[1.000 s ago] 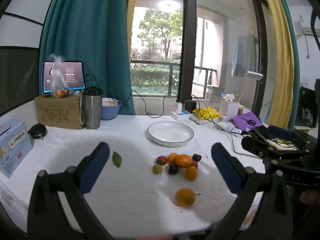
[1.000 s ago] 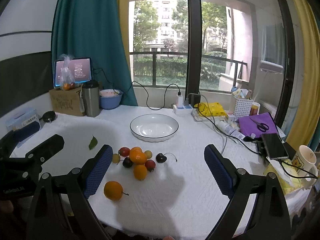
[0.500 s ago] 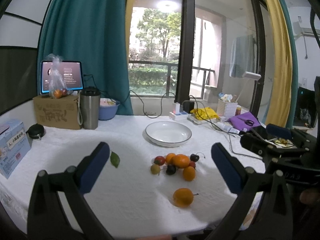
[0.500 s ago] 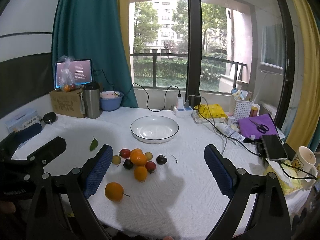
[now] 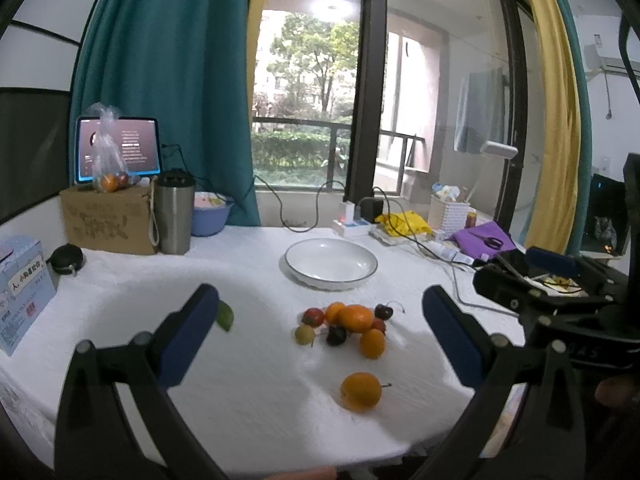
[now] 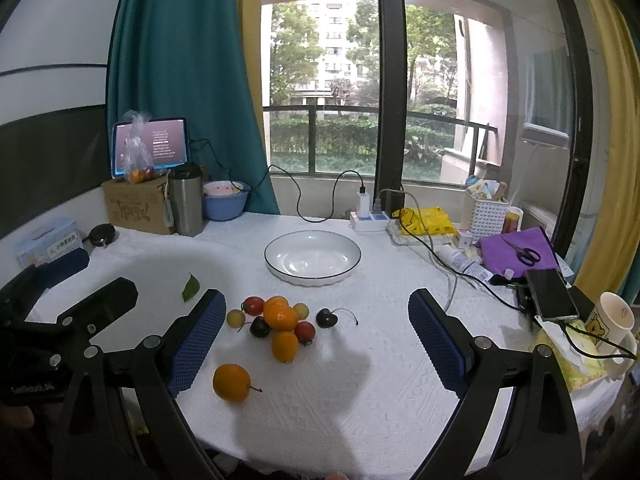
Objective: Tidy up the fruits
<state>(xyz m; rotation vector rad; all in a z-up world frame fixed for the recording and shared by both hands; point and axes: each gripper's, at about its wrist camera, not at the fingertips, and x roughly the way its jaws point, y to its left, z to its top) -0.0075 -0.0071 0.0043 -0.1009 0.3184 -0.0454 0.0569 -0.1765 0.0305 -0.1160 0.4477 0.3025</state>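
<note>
A small pile of fruit (image 5: 348, 322) lies on the white tablecloth: oranges, red and dark plums, a yellow-green plum and a cherry (image 6: 326, 317). One orange (image 5: 360, 391) lies apart, nearer the front edge; it also shows in the right wrist view (image 6: 232, 382). An empty white plate (image 5: 331, 263) stands behind the pile; it also shows in the right wrist view (image 6: 313, 257). My left gripper (image 5: 320, 340) is open and empty, held above the table in front of the fruit. My right gripper (image 6: 316, 336) is open and empty, to the right of the pile.
A green leaf (image 5: 225, 316) lies left of the fruit. At the back left stand a steel tumbler (image 5: 174, 212), a cardboard box (image 5: 108, 220), a blue bowl (image 5: 210, 216) and a tablet. At the right are cables, a power strip (image 6: 370, 220), scissors, a phone (image 6: 550, 294) and a mug (image 6: 612, 322).
Both views have shifted slightly; the fruit and plate sit a little further left in the left wrist view. Both grippers stay open and empty.
</note>
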